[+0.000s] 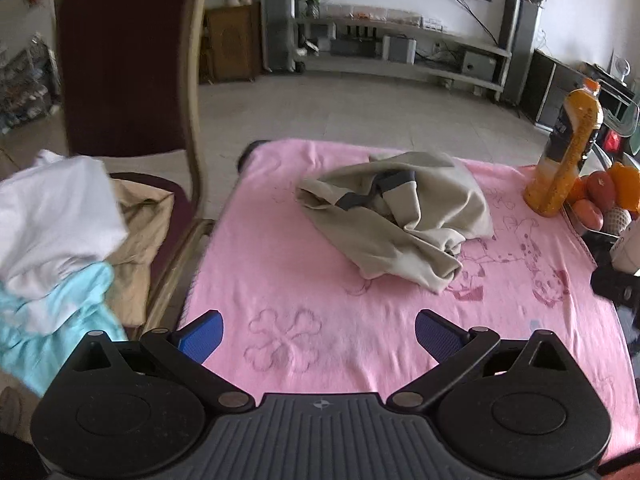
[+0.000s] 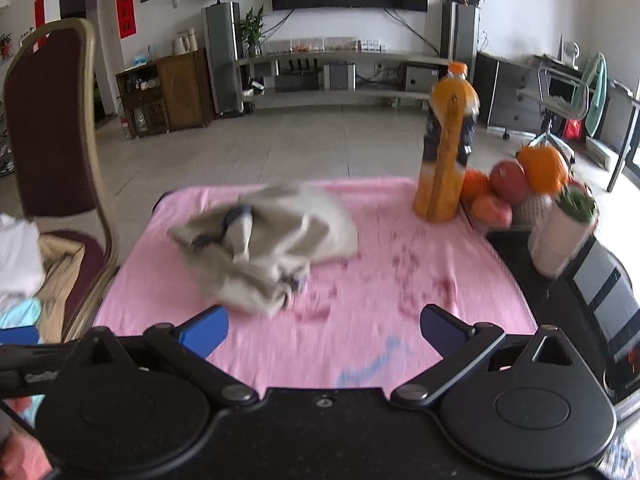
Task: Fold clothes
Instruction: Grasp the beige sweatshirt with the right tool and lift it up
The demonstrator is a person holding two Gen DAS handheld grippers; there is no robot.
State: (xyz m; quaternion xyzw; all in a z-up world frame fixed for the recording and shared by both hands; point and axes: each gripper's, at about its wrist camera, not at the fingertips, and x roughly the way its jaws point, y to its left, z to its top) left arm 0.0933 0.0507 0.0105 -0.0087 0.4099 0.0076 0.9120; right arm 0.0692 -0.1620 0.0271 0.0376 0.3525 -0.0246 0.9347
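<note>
We are seeing a crumpled beige garment (image 1: pixel 400 216) lying mid-way on the pink towel (image 1: pixel 312 320). Our left gripper (image 1: pixel 318 334) and right gripper (image 2: pixel 324 330) are hovering wide open, holding nothing. A juice bottle (image 2: pixel 446 148) is standing at the towel's far right corner, a chair (image 1: pixel 124 64) left of the towel.

Soft daylight; right view perhaps motion-blurred.

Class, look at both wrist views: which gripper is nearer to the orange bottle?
Right. The right gripper sits toward the side of the pink cloth where the bottle stands; the left gripper is by the chair side, across from the bottle.
</note>
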